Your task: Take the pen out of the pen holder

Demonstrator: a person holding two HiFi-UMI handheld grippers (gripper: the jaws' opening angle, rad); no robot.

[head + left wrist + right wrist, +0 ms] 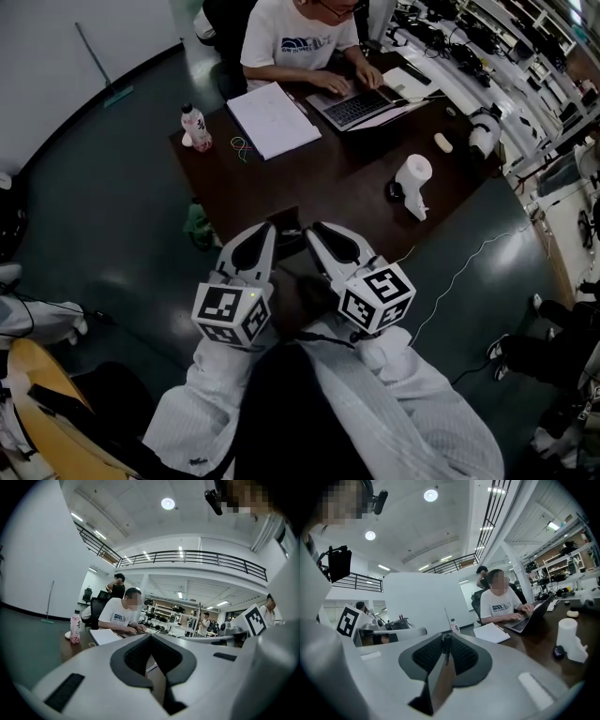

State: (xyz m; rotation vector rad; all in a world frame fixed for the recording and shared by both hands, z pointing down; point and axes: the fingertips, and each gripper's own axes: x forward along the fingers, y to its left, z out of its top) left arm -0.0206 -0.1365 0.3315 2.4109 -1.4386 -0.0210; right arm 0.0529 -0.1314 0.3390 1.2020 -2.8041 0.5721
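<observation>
Pen gripped, lift-out looks about done.
Right gripper (446, 639) pinches the pen (446, 656) upright between its pad tips, centre of the right gripper view. Left gripper (151, 641) is pressed together and empty. I can't make out the holder. Next is probably to carry the pen clear and set it on the table (534, 641).

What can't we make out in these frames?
Pen holder: not identifiable anywhere; in head view the left gripper and right gripper cover the table's near edge.
Slim dark thing between the right jaws: only its end shows, likely the pen.
Bottle label: too small, every view.
</observation>
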